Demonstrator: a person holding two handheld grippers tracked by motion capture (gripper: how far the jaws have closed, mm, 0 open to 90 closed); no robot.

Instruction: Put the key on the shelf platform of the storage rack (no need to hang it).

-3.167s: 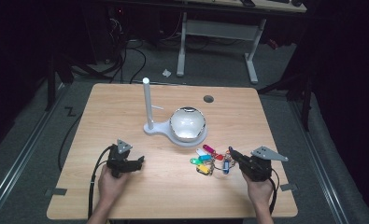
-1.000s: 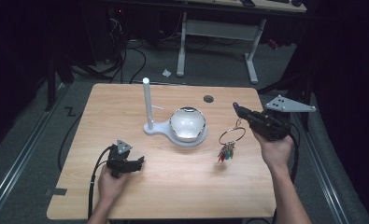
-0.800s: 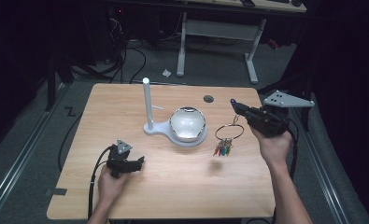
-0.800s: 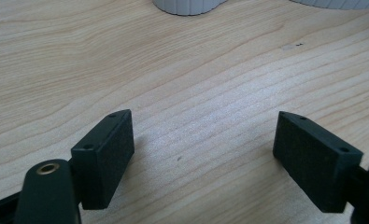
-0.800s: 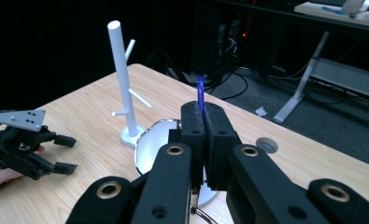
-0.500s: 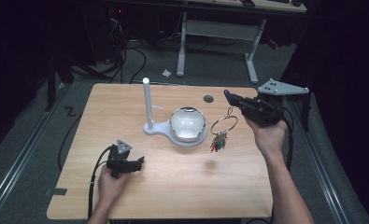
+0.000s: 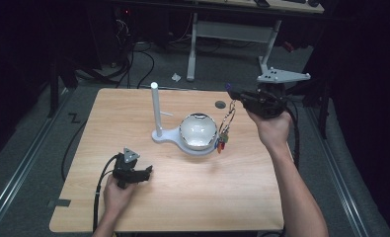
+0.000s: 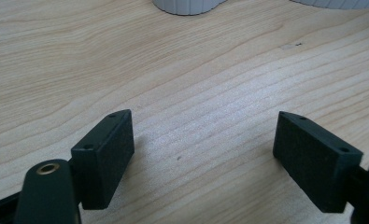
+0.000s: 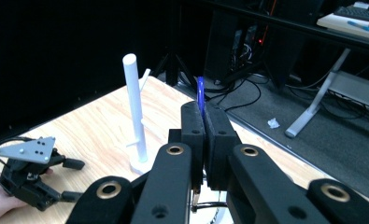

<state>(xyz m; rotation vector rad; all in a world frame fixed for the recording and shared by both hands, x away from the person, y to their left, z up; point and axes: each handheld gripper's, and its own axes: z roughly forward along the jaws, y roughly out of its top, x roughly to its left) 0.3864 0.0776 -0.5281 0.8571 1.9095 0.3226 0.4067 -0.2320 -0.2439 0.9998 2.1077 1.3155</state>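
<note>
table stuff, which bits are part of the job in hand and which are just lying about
In the job:
- key bunch, hanging from the shut right gripper
- white peg stand, likely where it goes

Lying about:
- domed bowl
- left gripper, open, idle
- dark round spot

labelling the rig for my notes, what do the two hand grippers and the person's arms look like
Both grippers are black. The left gripper has two flat, blocky jaws with small screw holes, brass-coloured pivot rings, a small grey three-cornered plate on top and a black cable trailing off the table edge. The right gripper carries a larger grey plate dotted with holes, plus a black cable. The forearms are bare, with no sleeves visible.
</note>
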